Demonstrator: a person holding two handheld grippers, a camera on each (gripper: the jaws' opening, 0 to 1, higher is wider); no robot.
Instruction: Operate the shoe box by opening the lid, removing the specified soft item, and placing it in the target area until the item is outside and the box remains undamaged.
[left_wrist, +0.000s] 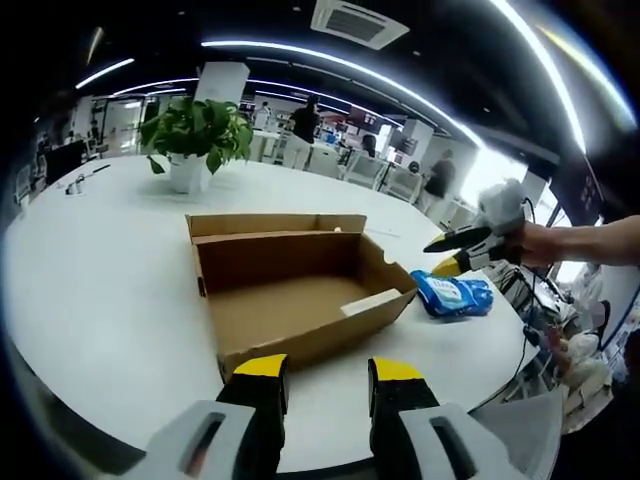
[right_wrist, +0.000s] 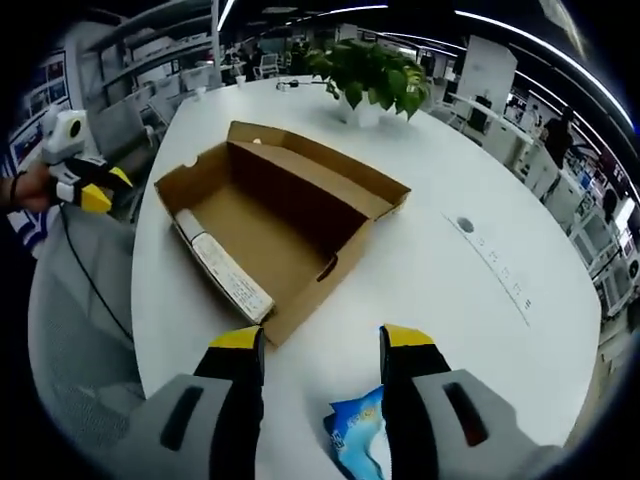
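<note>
Broadly, the white round table (left_wrist: 110, 290) takes up most of the room in front of me, its far side running off toward desks and people too small and blurred to make out. On it sits the open cardboard shoe box (left_wrist: 290, 285), lid folded back, with nothing inside but a pale paper strip (right_wrist: 225, 272) along one inner wall; what is printed on it cannot be read. A potted plant (left_wrist: 195, 135) stands well beyond the box. The soft item, a blue packet (left_wrist: 452, 296), lies on the table just beside the box's short end, outside it. In the right gripper view that packet is half cut off by the lower edge and partly hidden between the jaws.

The left gripper (left_wrist: 325, 380) hangs over the near table edge, pointing at the box's long side, its yellow-tipped jaws spread with nothing between them. The right gripper (right_wrist: 322, 348) hovers above the packet, jaws likewise parted and not touching it. In the left gripper view it is held by a hand (left_wrist: 540, 243) on an outstretched bare forearm, tips slanting down toward the packet.
</note>
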